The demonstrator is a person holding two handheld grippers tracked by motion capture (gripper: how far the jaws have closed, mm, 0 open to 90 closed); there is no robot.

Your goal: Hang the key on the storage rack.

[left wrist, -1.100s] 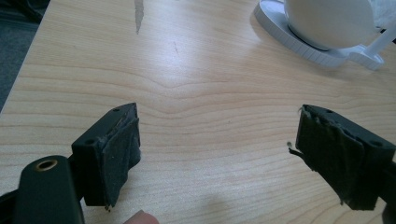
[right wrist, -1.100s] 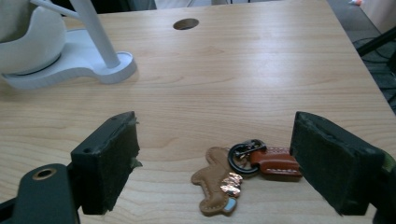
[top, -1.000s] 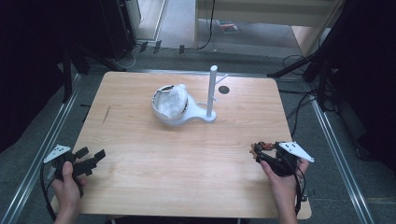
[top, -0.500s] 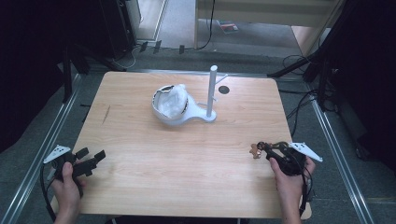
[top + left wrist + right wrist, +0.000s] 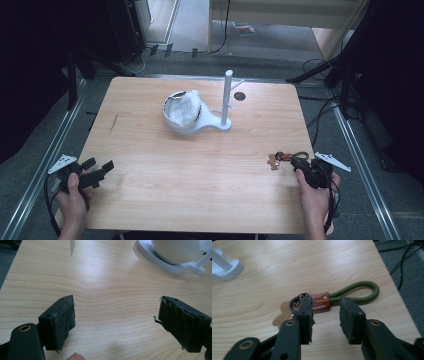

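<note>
My right gripper (image 5: 325,315) has just been closing, its jaws half-shut astride the keychain (image 5: 322,301), apparently gripping nothing; it may slip sideways.

Both grippers black plastic. Left gripper (image 5: 97,167): grey 3-cornered plate on top, black cable trailing, worn dark foam pads (image 5: 65,322) w/ frayed edges, small screw holes in jaw blocks, brass-ringed pivot. Right gripper (image 5: 299,161): same grey plate, black cable, brass-ringed rivets along arms, matte rectangular pads (image 5: 348,320). Forearms bare, no sleeves.
</note>
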